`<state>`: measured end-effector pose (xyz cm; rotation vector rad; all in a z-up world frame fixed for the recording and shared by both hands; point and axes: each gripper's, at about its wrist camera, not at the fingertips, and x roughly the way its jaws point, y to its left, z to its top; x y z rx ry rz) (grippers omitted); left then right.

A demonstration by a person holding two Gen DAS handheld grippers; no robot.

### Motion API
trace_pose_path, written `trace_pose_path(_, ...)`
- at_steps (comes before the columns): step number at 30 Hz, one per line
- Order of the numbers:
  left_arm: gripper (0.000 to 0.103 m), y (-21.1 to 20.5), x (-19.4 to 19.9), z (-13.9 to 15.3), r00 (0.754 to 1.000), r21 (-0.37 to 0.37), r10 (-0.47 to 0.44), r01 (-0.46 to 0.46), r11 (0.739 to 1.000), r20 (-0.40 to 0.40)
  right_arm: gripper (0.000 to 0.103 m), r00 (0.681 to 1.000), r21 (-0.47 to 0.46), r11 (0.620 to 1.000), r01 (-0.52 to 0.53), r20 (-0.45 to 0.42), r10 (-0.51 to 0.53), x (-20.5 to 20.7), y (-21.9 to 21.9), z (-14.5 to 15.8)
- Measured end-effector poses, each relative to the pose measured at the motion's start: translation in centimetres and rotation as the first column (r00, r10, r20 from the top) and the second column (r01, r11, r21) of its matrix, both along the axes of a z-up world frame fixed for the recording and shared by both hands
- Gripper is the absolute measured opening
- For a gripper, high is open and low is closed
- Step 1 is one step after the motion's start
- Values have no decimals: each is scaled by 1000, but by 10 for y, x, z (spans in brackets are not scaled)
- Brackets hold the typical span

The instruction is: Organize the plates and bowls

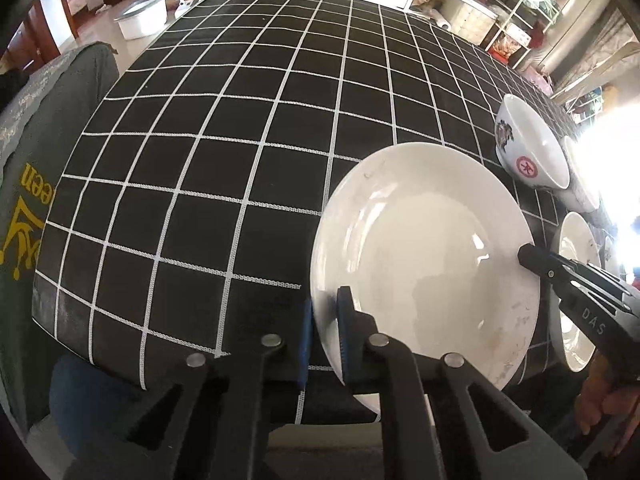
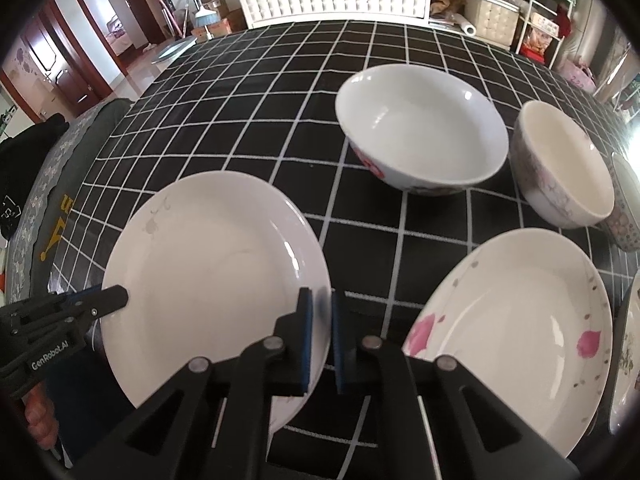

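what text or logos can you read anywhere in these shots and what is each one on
"DAS" on the body of the right tool, seen from the left wrist.
"GenRobot.AI" on the body of the left tool, seen from the right wrist.
"een" in yellow on the dark green cloth at the table's left edge; the rest is cut off.
A red round seal on the patterned bowl; its single character is too blurred to read.
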<state>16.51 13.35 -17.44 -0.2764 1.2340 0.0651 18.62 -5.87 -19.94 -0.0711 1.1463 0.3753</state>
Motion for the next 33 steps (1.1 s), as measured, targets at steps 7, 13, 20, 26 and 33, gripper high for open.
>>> trace_pose_path(7,10,7,1,1,1000,-11,12,-12,1000,1,12,1000,-14,1000,2,29,-2,8,10,7)
trace_pose_path(13,10,13,-2,1,1000,-3,29,-29,1000,9,12,1000,-7,1000,-6,13,6,13,15,-3)
trace_pose_path(20,10,15,-13,24,997,37,48,-50,998,53,12,998,38,999,13,53,-15,1,-6,17)
trace_pose_path(26,10,-10,-19,60,993,34,10,-14,999,116,12,991,81,993,87,98,-95,-12,-49,41)
trace_pose_path(33,10,-89,-13,81,978,11,-135,135,991,162,12,976,96,981,171,121,-182,-30,-104,48)
